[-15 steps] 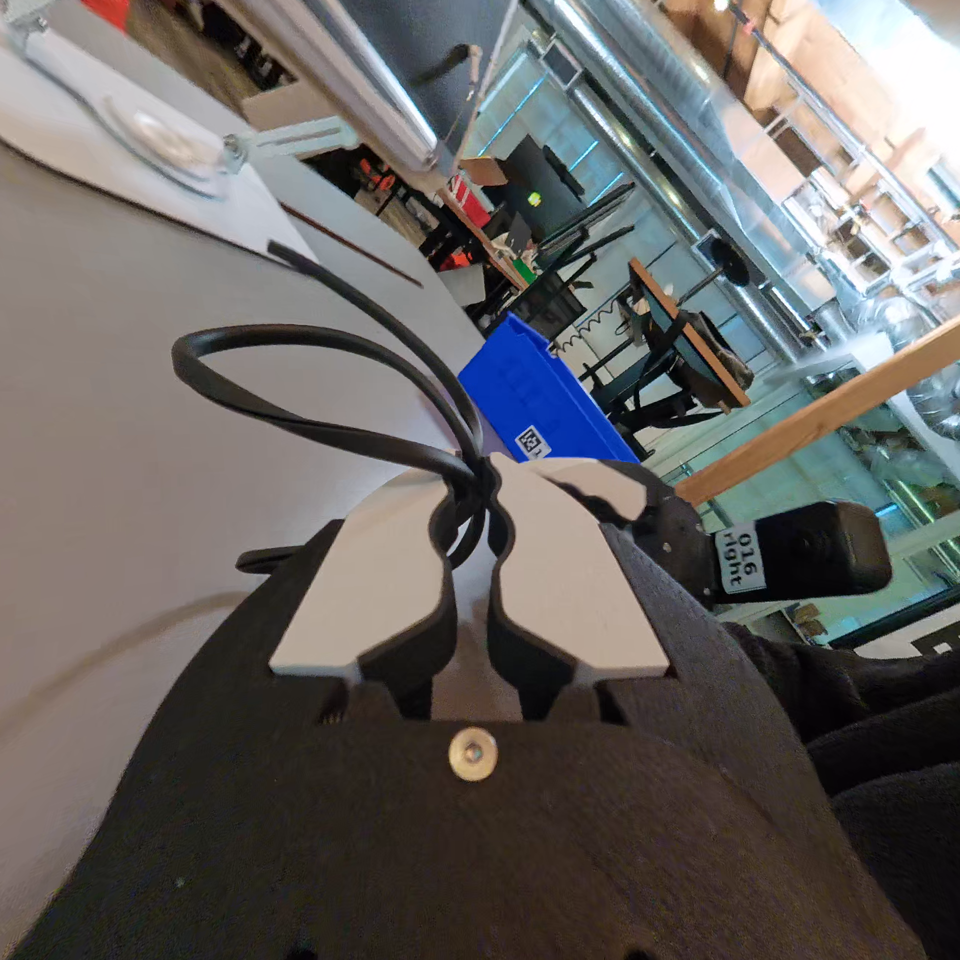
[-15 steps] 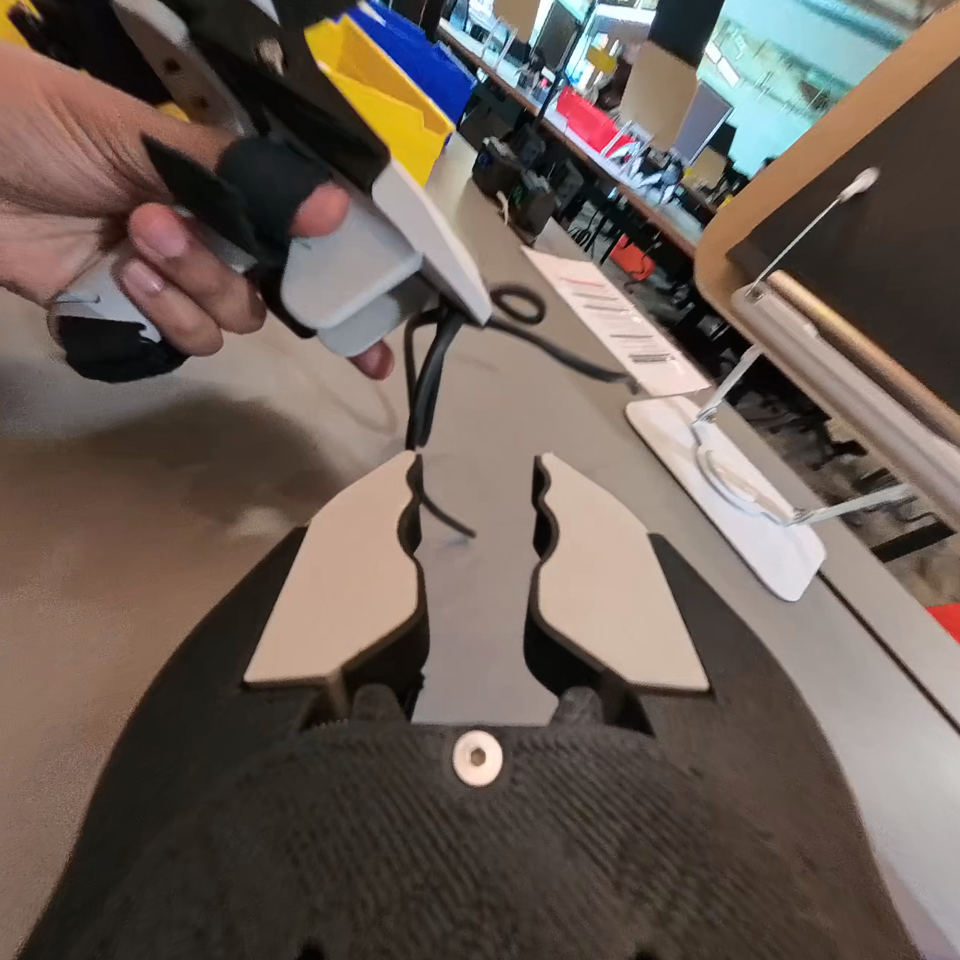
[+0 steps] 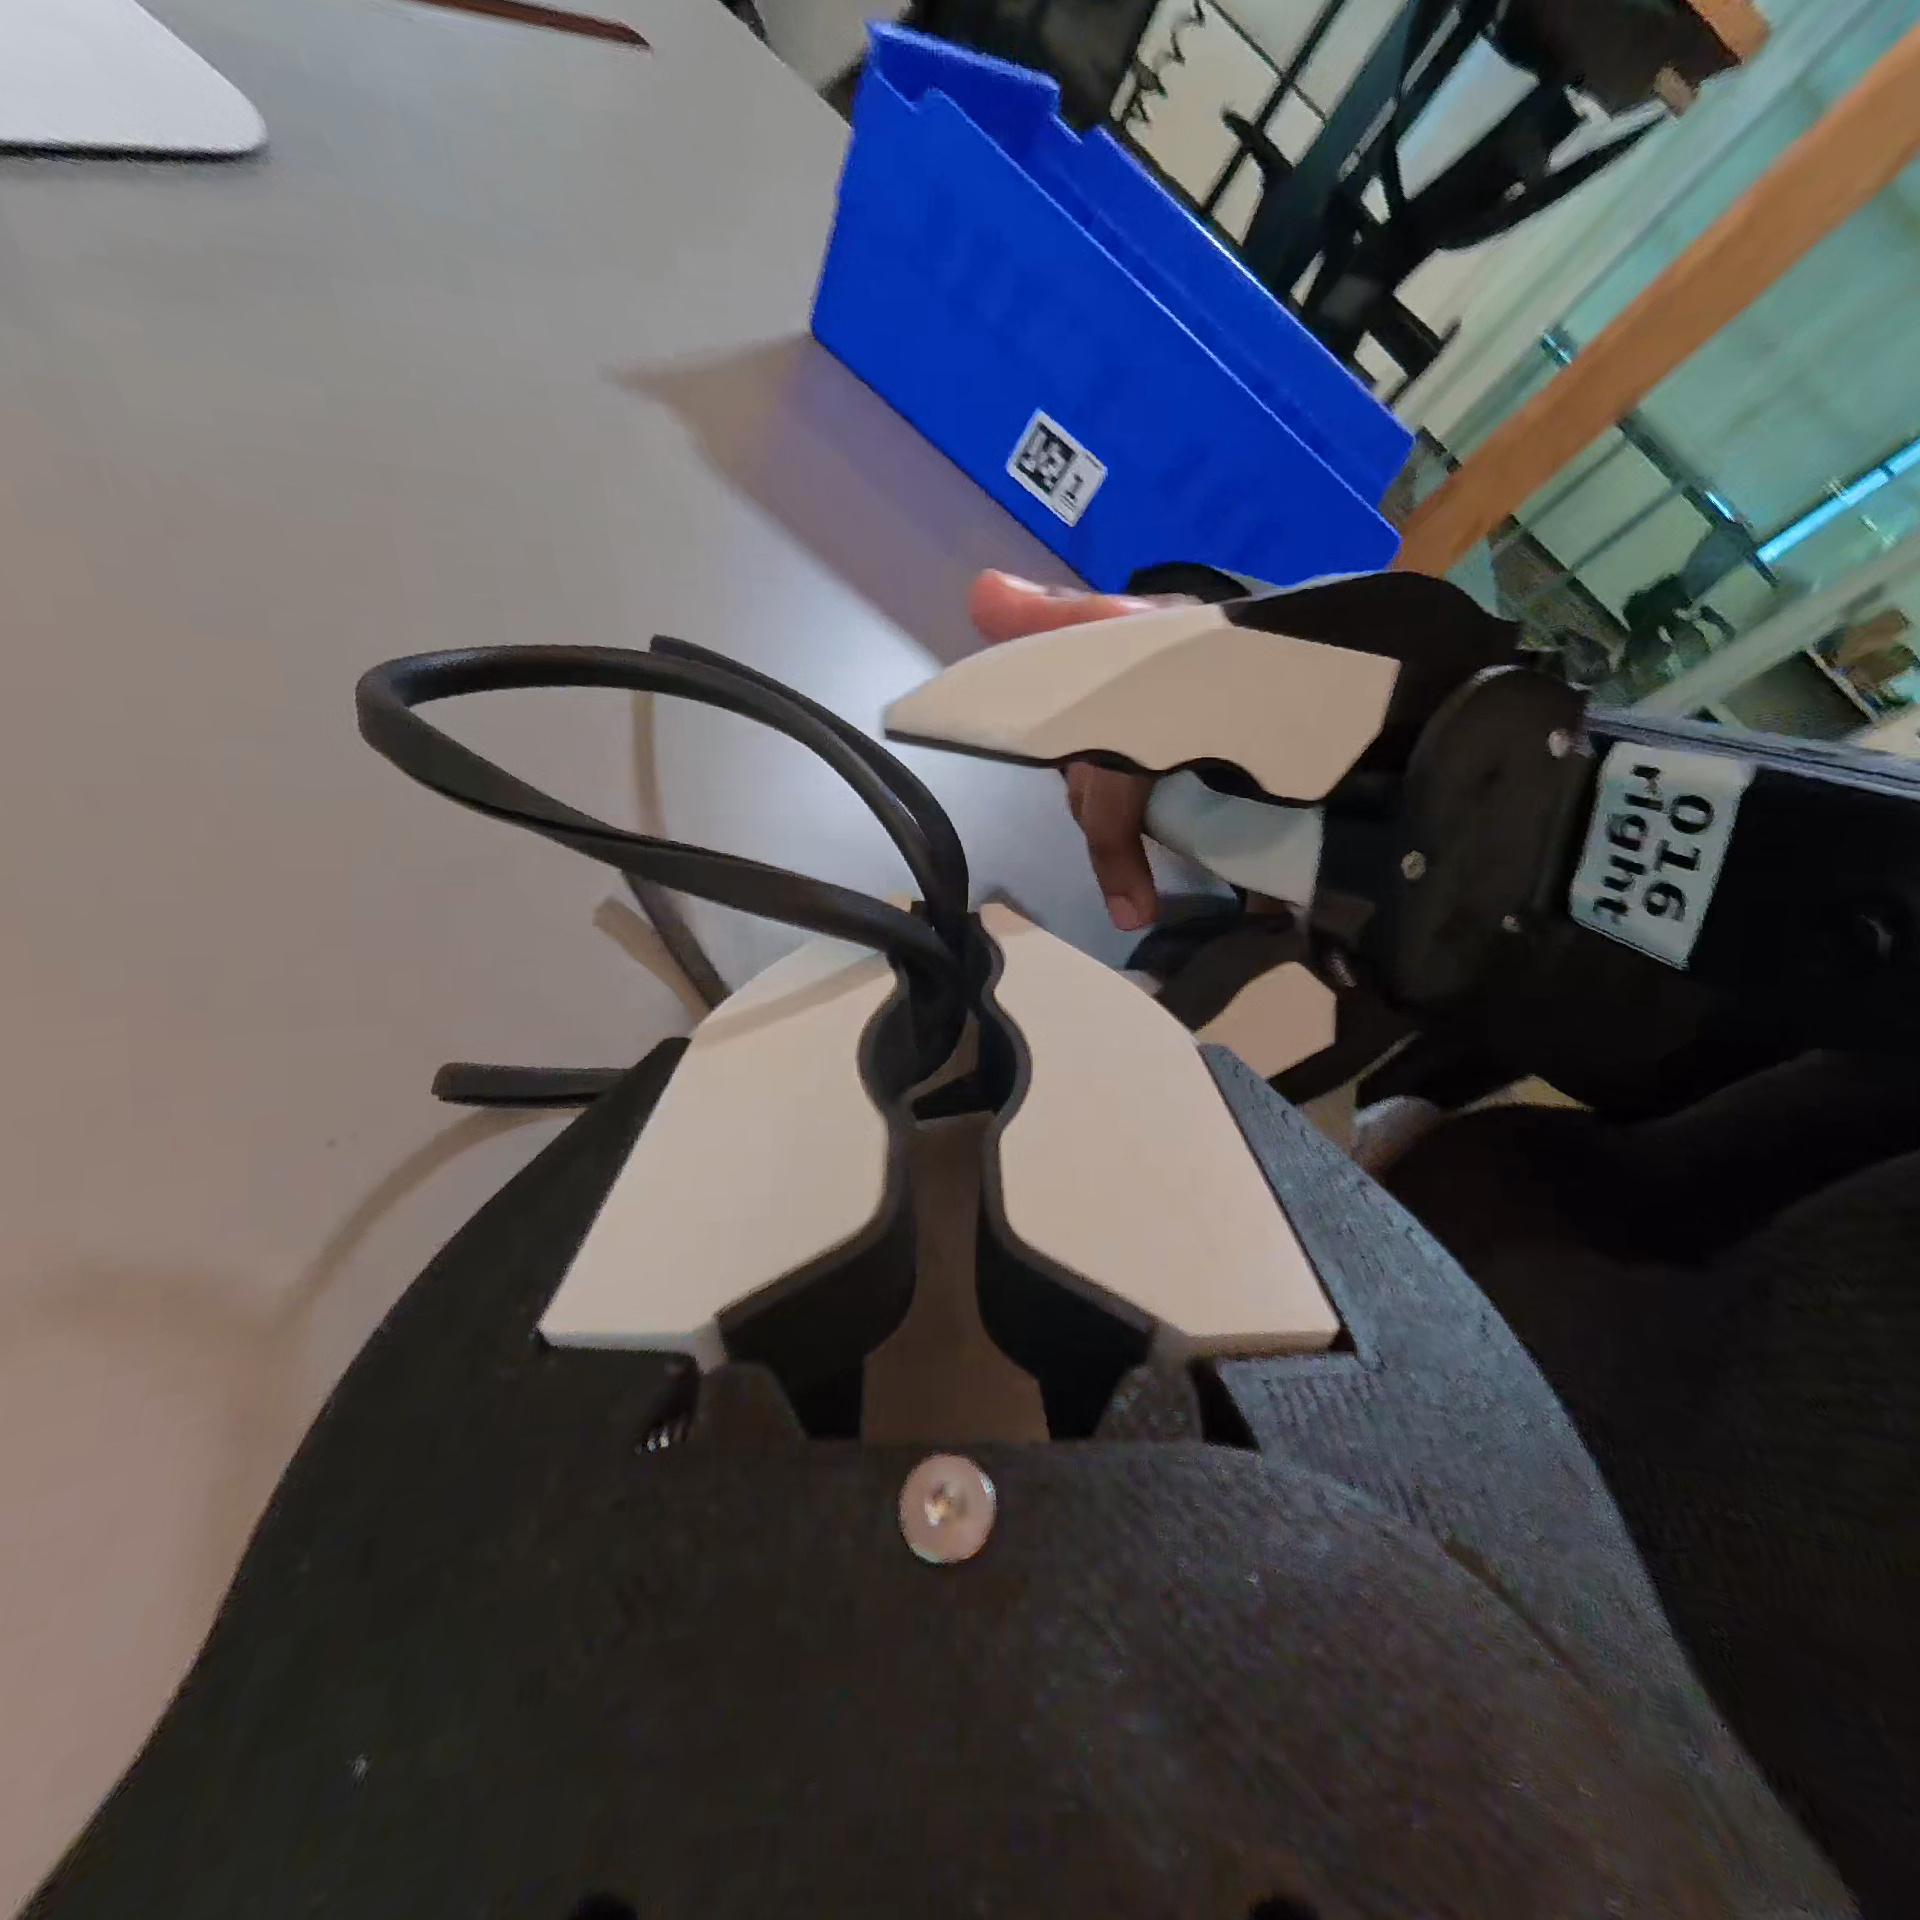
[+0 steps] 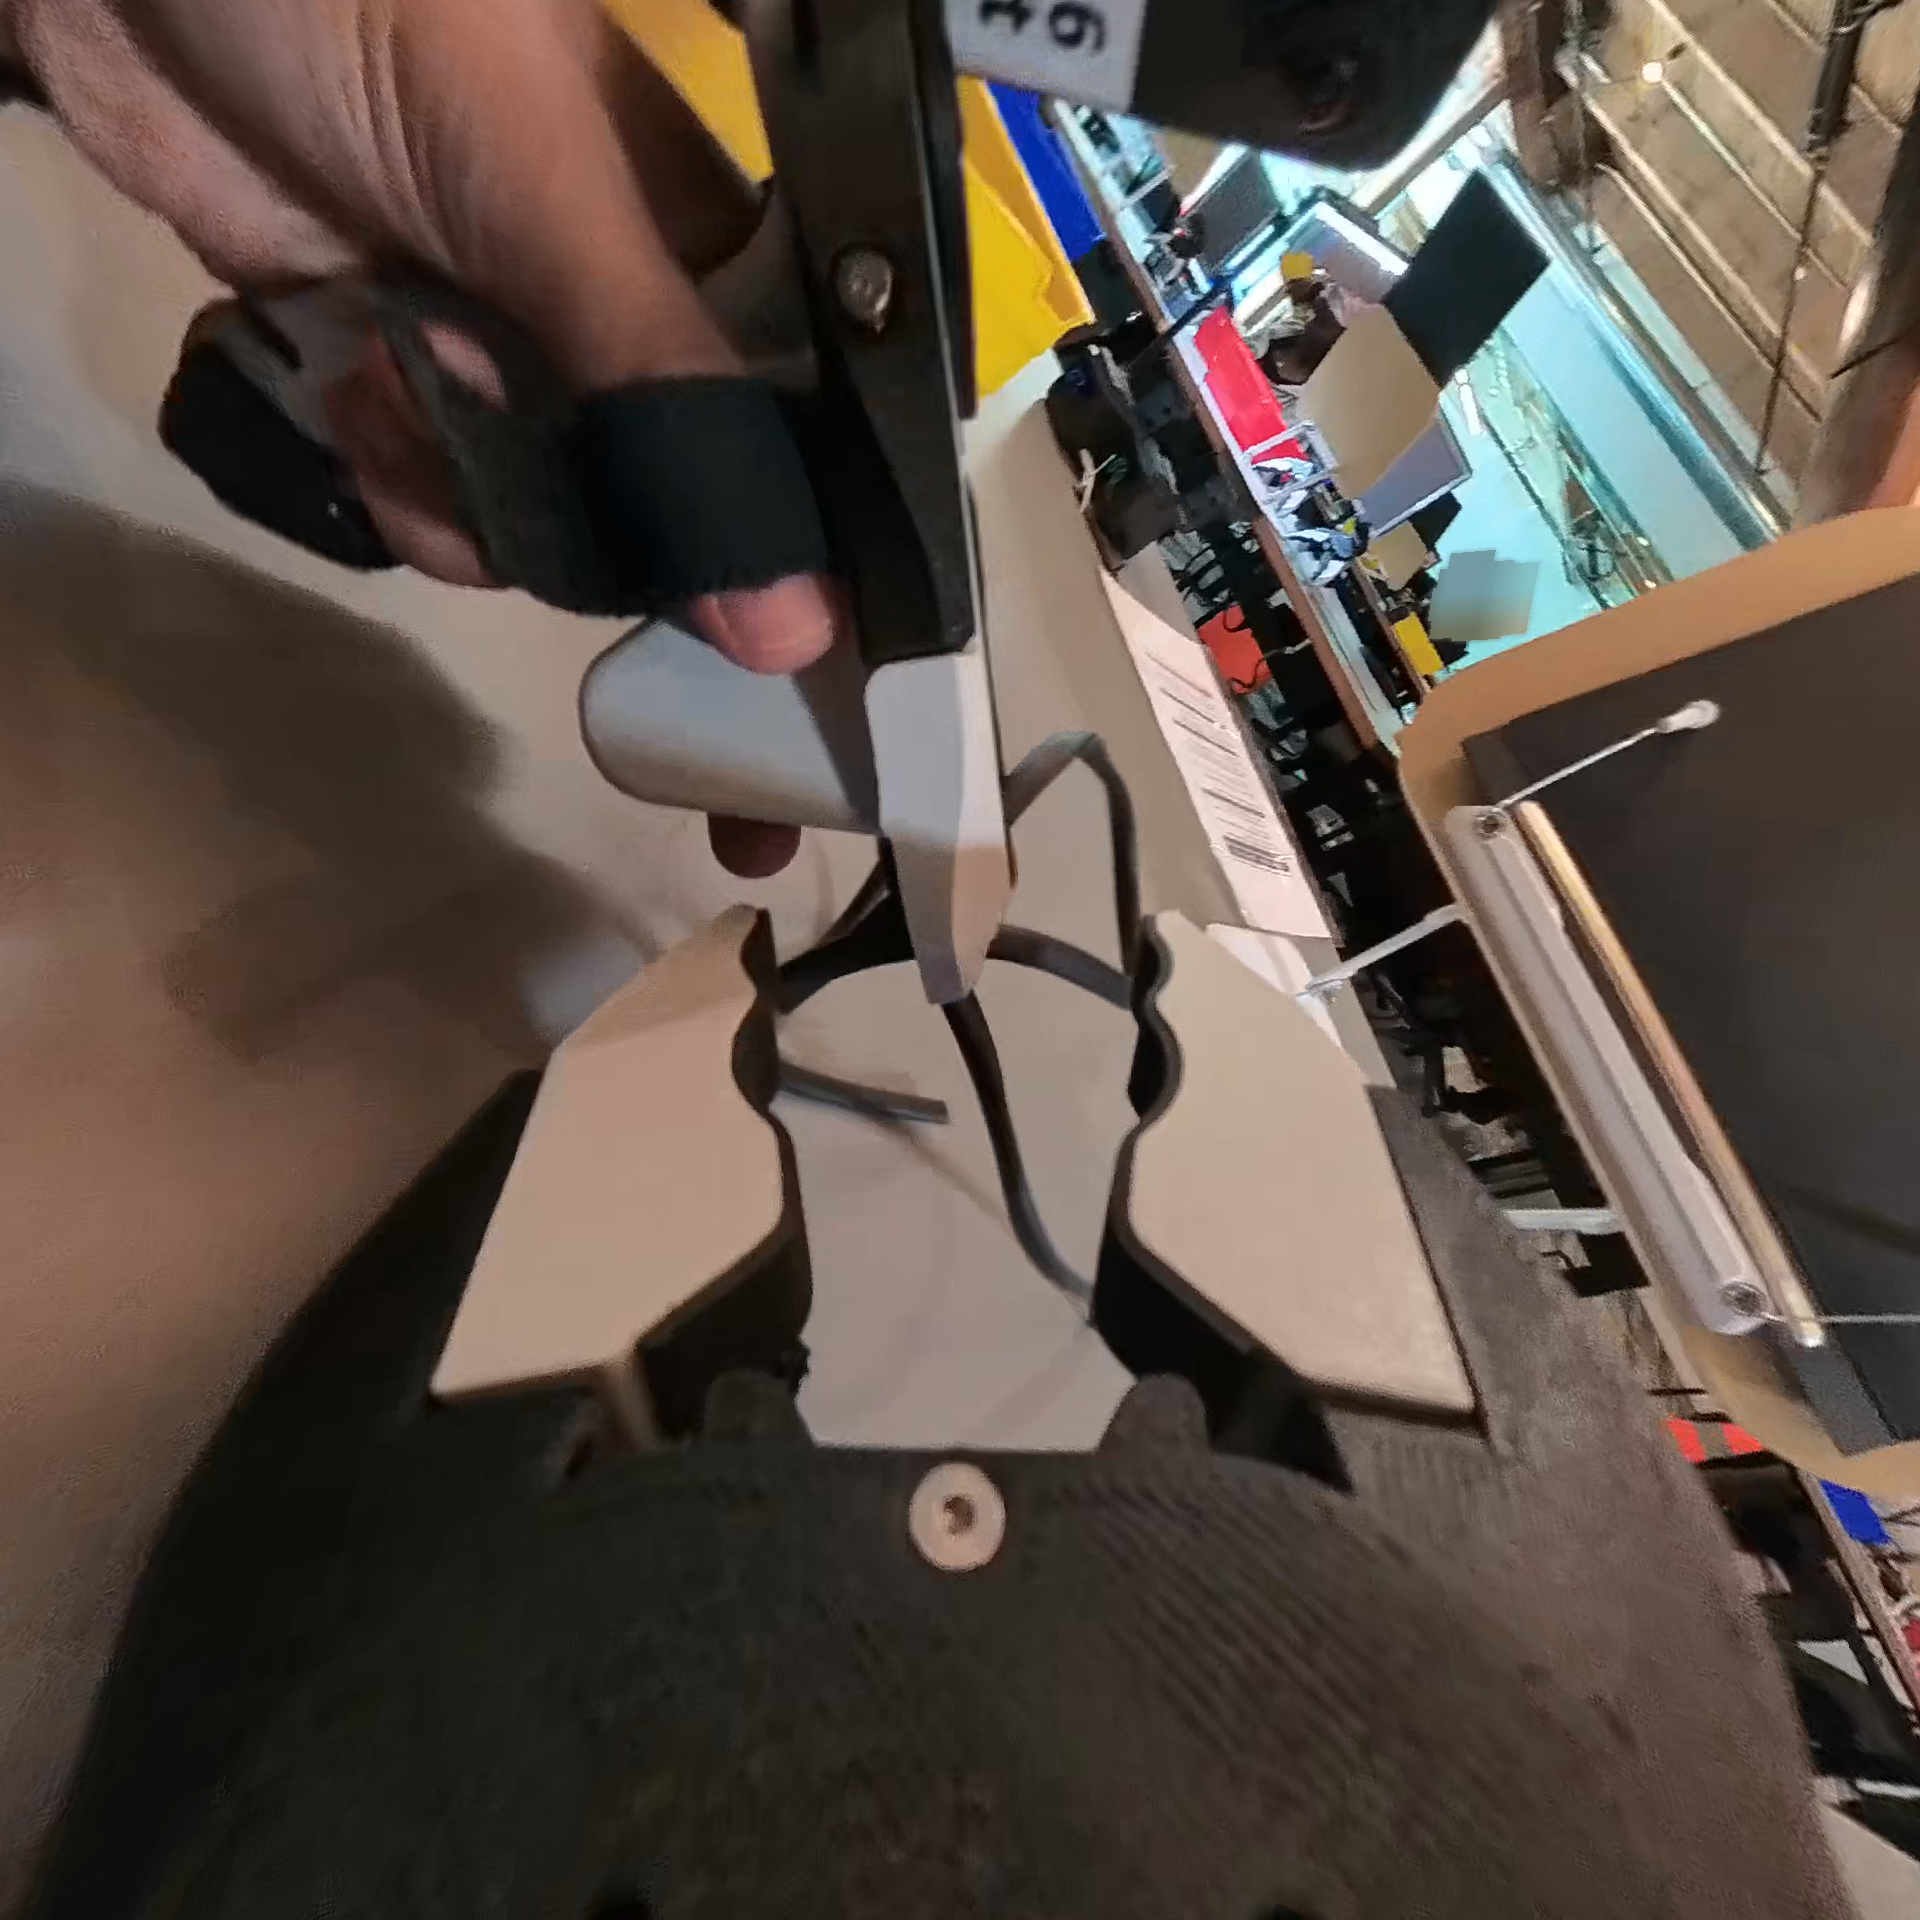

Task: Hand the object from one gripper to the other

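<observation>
Black rubber-coated cable point(image 3: 665, 769), bent in loops, is clamped between the two pale grey fingertips of the left gripper point(image 3: 971, 940), and its loop stands out ahead of those tips over the grey table point(image 3: 312, 520). A blue plastic bin point(image 3: 1039, 343) stands farther ahead of the fingers, to their right. The right gripper point(image 4: 961, 951) has its fingers spread wide, holding nothing; the left gripper's tips point down into the gap between them. One strand of the cable (thin and dark here) hangs between the right fingers, close to the right one; whether it touches, I cannot tell.
</observation>
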`<state>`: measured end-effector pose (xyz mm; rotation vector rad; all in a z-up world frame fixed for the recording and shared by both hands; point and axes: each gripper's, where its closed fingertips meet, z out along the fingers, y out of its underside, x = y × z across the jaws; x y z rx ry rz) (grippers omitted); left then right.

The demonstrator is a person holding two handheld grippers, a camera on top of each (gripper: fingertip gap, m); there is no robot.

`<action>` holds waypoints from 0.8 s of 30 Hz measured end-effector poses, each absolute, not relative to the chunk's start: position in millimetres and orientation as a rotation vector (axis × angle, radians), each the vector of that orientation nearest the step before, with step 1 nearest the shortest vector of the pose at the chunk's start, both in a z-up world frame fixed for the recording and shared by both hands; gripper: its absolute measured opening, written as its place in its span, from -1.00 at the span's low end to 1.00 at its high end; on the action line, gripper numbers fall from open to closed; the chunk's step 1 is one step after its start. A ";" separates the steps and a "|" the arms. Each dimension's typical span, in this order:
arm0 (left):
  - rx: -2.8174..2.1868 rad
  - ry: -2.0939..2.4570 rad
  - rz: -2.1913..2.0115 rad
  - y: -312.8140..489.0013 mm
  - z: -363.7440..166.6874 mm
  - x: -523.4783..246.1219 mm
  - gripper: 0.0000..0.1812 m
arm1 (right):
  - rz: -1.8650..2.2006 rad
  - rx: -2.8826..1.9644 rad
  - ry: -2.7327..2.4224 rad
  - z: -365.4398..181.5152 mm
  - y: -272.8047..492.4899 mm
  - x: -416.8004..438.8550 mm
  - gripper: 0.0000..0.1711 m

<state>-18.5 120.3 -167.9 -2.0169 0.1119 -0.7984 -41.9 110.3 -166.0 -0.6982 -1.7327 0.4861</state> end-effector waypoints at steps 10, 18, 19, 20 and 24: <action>-2.002 0.124 -1.048 108.6 -165.1 -8.9 -0.94 | 0.514 -0.681 -1.817 -177.8 102.3 -39.9 -0.39; -2.008 0.158 -1.059 105.1 -165.0 -9.1 -0.92 | 0.446 -0.734 -1.874 -189.3 110.7 -38.3 -0.62; -1.999 0.155 -1.061 105.5 -163.9 -9.7 -0.91 | 0.432 -0.741 -1.871 -188.8 113.0 -38.0 -0.69; -1.989 0.150 -1.059 106.3 -162.9 -10.7 -0.90 | 0.430 -0.751 -1.871 -188.5 114.0 -37.8 -0.73; -1.922 0.077 -1.092 109.7 -155.9 -18.8 -0.76 | 0.440 -0.805 -1.870 -188.5 119.2 -37.2 -0.83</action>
